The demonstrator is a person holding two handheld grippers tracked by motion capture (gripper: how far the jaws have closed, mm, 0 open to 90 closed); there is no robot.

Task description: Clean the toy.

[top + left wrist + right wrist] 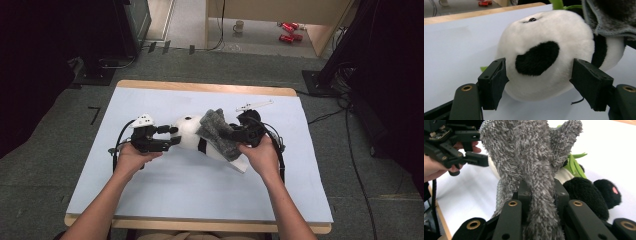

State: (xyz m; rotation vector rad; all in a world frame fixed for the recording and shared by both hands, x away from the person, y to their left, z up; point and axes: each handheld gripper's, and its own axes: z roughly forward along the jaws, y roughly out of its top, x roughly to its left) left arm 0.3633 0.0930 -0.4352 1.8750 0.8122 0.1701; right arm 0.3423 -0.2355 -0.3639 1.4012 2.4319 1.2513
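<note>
Right tongs clenched grey cloth over the panda toy, its long axis nine-to-three, head between released left tongs.

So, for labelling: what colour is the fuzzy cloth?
Grey cloth, clearest in the right gripper view.

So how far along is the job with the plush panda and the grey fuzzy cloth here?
Done: the right tool has clamped the grey fuzzy cloth. In hand: the cloth lies across the plush panda, whose head sits between the left tool's open pads. Left: finishing whatever the cloth is for.
</note>
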